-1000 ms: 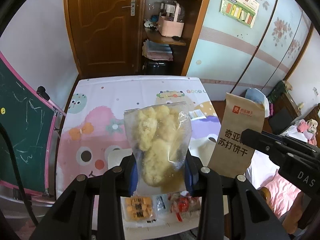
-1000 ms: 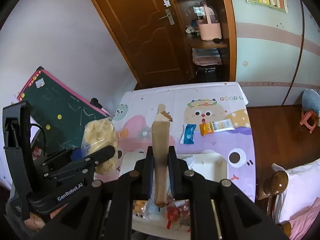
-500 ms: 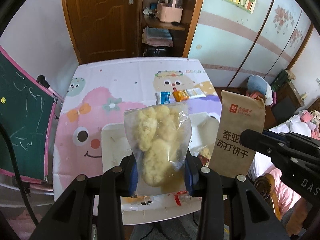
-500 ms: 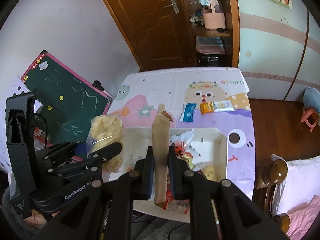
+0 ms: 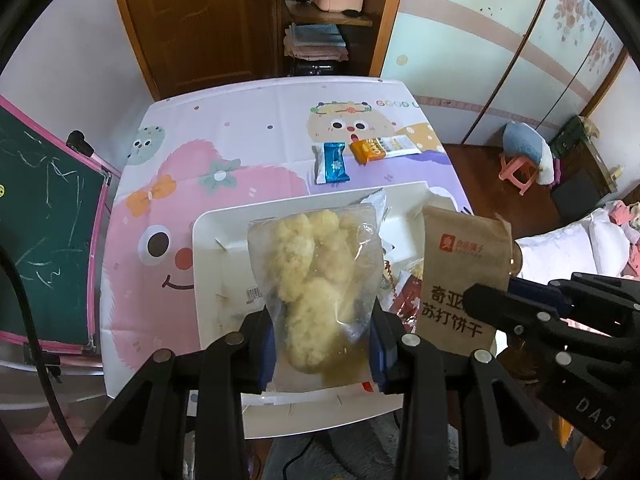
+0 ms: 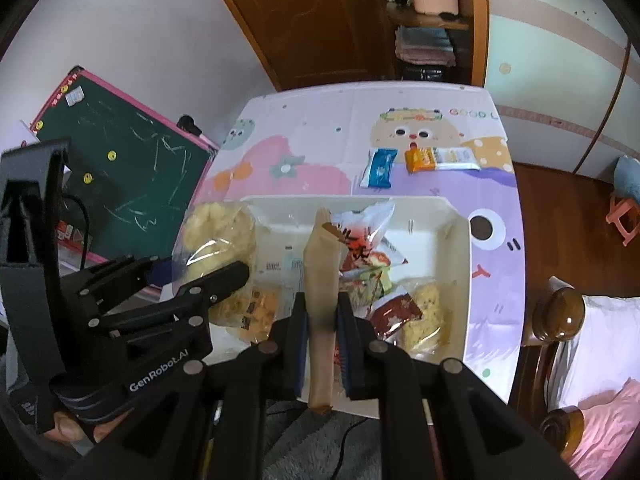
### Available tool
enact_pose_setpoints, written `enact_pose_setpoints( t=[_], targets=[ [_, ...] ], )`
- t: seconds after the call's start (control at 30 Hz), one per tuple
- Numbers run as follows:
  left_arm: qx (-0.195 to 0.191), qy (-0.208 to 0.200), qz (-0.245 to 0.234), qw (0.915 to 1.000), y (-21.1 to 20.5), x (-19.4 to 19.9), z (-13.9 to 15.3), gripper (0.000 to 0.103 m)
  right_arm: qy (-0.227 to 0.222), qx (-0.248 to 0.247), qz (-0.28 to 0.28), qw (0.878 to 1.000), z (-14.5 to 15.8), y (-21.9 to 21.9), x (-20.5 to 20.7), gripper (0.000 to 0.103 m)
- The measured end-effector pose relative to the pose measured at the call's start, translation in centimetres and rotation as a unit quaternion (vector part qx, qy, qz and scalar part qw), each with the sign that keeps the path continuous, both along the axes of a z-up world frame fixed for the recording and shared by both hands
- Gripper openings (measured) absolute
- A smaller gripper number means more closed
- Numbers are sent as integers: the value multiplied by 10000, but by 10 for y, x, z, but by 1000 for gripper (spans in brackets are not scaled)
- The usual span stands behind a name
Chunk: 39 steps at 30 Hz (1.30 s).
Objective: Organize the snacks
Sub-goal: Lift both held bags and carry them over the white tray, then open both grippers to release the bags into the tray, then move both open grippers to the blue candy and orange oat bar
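My left gripper [image 5: 322, 350] is shut on a clear bag of pale yellow puffs [image 5: 316, 280] and holds it upright above the white tray [image 5: 212, 240]. The bag also shows in the right wrist view [image 6: 216, 236]. My right gripper [image 6: 322, 332] is shut on a brown paper cracker pouch [image 6: 320, 292], seen edge-on, above the tray [image 6: 456, 240]; its printed face shows in the left wrist view [image 5: 460, 276]. Several snack packets [image 6: 376, 280] lie in the tray.
A blue packet [image 5: 332, 162] and an orange-and-white bar [image 5: 384, 148] lie on the cartoon tablecloth [image 5: 240, 140] beyond the tray. A green chalkboard [image 5: 36, 220] stands to the left. A bed [image 5: 580, 248] and a pink stool [image 5: 520, 168] are to the right.
Both grippers have risen and pulled back with their bags, so the whole tray and more of the table show below. Both grips are unchanged.
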<state>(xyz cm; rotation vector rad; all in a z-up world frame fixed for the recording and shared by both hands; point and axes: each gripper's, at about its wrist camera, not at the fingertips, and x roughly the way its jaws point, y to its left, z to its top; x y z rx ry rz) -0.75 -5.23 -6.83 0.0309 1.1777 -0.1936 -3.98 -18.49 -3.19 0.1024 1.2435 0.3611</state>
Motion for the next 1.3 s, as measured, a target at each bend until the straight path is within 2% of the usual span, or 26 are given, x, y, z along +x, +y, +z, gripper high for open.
enact_pose_setpoints(
  t=[0.27,0.3,0.33,0.37,0.43,0.53,1.1,1.3],
  targets=[
    [97,210,59,9997,6,3,-11,39,223,-143,47,9996,-12,8,6,14],
    [116,236,76,9996,7,4,-13,48,254,-173,50,9995,-14,8,6,14],
    [139,263,94,9995,8,4,-14,67,329,-239,29,9992,-16,9,7,15],
    [170,282,130,9994,9,4,-15,74,415,-293,-31,9987,-19,9,9,17],
    [296,249,268,9989,13,5,-16,82,577,-351,-203,9975,-24,5,12,30],
    [183,344,310,9988,18,7,-18,85,650,-313,-335,9968,-26,-1,15,42],
    [285,386,304,9984,18,11,-23,85,530,-402,-567,9962,-23,-8,21,44],
    [285,447,312,9981,19,15,-26,86,505,-418,-664,9956,-26,-12,24,54]
  ],
)
